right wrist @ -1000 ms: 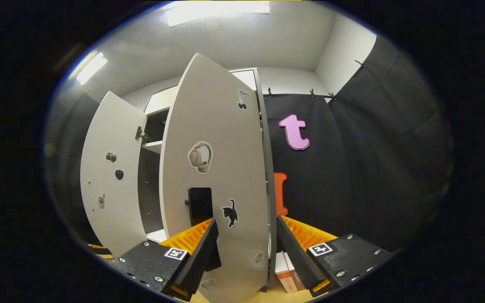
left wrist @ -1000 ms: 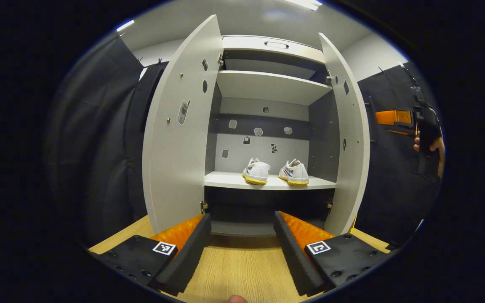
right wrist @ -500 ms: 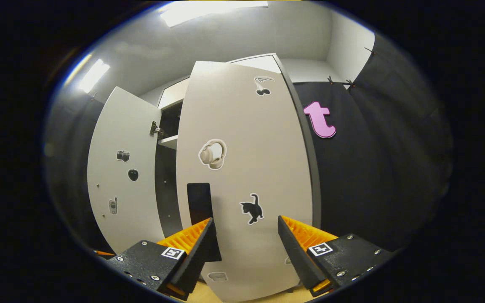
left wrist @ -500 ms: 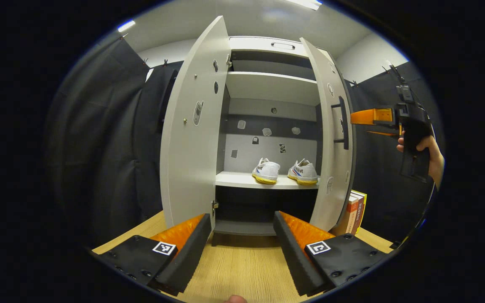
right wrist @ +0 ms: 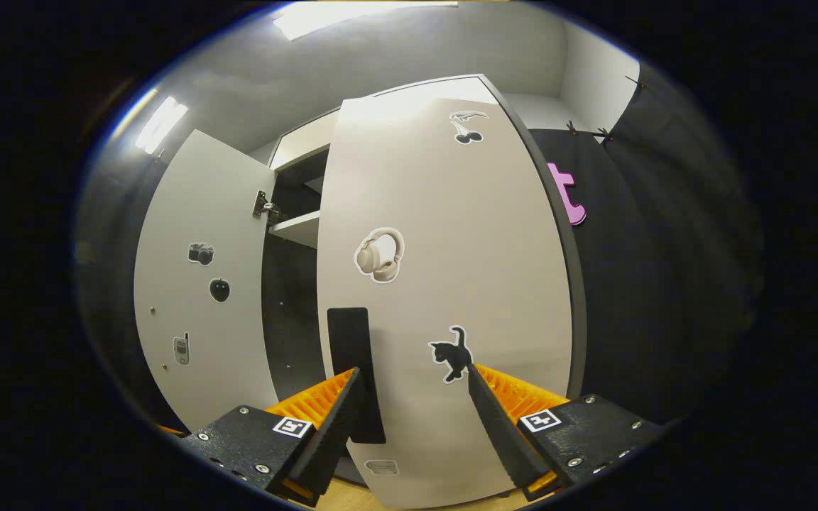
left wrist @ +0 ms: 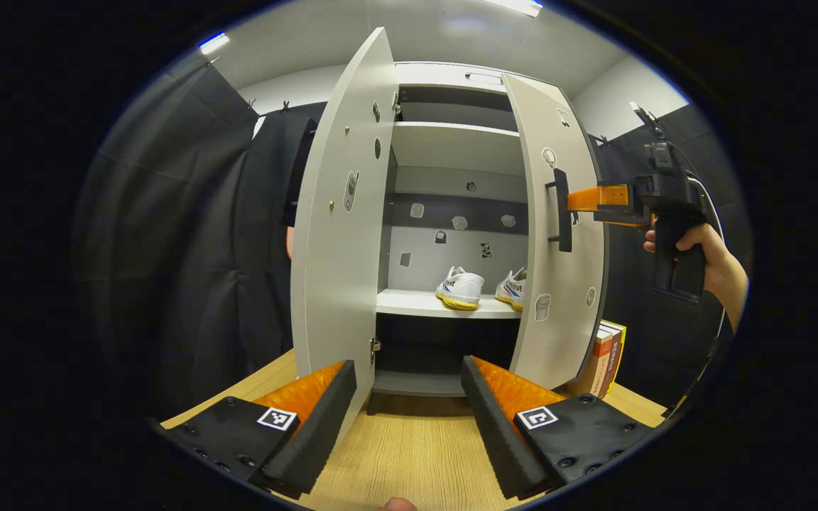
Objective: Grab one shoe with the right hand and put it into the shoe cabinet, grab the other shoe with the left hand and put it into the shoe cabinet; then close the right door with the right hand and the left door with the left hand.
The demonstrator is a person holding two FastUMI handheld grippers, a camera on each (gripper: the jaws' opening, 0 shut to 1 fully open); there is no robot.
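Two white shoes with yellow soles stand on the cabinet's lower shelf: one shoe in full sight, the other shoe half hidden behind the right door. That door stands part-way swung in; the left door is wide open. My right gripper, held by a hand, touches the right door's outer face beside its black handle. In the right gripper view, the right gripper is open against the right door, next to the handle. My left gripper hangs open before the cabinet, holding nothing.
A few upright books stand on the wooden surface just right of the cabinet. An upper shelf sits above the shoes. Black cloth walls close in both sides. The left door juts out toward me.
The right door has swung inward from fully open, pushed by my right gripper, and now covers part of one shoe. My left gripper has drifted slightly left, still open.
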